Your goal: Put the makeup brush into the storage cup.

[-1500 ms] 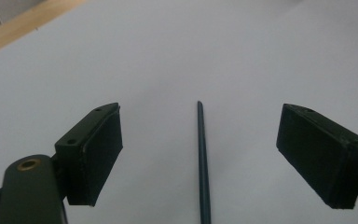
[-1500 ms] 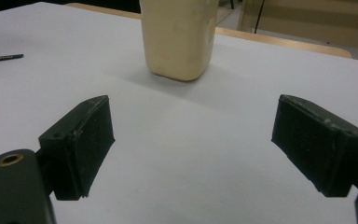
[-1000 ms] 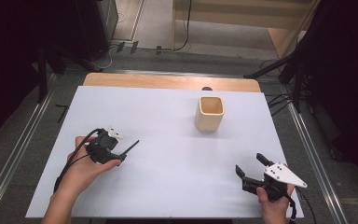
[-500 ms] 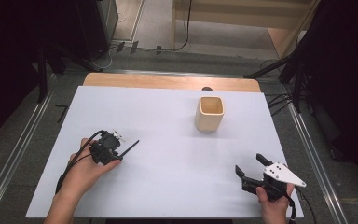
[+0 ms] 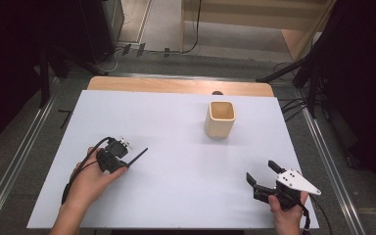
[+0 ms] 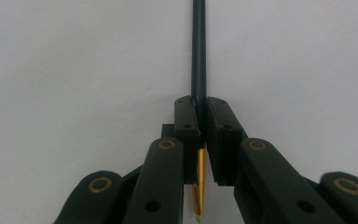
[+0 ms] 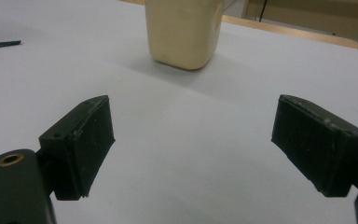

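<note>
A thin dark pencil [image 6: 198,46] with a gold end lies on the white table [image 5: 186,196] at the left. My left gripper [image 6: 202,105] has just been closing and now stands shut on the pencil, both pads pressed against its shaft. From above, the pencil [image 5: 138,156] sticks out of the left gripper [image 5: 126,163] toward the upper right. A cream square cup [image 5: 220,119] stands upright at the back right, with nothing showing inside. At the front right my right gripper [image 5: 260,171] rests open, nothing between its pads. The right gripper [image 7: 193,135] points at the cup [image 7: 182,30].
The white sheet covers a wooden tabletop whose bare edge [image 5: 176,85] shows at the back. A small dark object [image 5: 217,92] sits just behind the cup. Metal rails run along both sides of the table. Cables lie on the floor beyond.
The left gripper's jaws have closed onto the pencil. The left hand has barely shifted. The right gripper and the cup have not moved.
</note>
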Demonstrator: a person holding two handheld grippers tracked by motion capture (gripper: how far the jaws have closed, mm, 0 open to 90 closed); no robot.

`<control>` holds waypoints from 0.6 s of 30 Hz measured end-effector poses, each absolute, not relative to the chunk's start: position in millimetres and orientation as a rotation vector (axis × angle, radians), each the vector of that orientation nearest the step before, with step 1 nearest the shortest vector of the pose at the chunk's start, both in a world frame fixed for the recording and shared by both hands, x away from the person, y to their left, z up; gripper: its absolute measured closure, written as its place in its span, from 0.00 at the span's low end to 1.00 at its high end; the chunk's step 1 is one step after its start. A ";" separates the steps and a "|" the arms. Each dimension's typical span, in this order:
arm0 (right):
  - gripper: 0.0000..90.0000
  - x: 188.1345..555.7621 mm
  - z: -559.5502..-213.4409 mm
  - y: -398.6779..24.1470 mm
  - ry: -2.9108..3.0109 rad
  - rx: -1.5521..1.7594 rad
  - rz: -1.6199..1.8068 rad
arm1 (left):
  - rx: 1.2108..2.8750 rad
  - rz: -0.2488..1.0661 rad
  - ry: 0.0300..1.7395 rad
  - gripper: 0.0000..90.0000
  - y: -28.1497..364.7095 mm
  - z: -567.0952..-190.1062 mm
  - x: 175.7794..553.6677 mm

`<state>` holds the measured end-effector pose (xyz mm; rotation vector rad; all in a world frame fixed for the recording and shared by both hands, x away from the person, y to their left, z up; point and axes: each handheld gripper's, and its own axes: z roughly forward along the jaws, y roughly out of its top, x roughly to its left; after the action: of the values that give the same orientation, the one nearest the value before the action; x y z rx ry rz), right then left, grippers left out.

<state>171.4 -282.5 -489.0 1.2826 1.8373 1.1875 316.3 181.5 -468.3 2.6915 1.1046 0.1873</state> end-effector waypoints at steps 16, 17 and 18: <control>0.15 184.9 -452.7 -257.4 1.825 1.228 1.275 | 2.526 0.216 1.016 0.94 188.7 -452.0 311.7; 0.15 186.6 -450.4 -254.5 1.827 1.223 1.279 | 2.507 0.216 1.006 0.94 189.0 -449.9 311.0; 0.15 188.6 -448.3 -251.4 1.828 1.218 1.281 | 2.491 0.222 0.997 0.94 188.8 -448.2 310.1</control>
<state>188.6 -251.4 -448.3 1.2181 1.8281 1.2810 310.1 188.8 -448.2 2.4909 0.9974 0.2217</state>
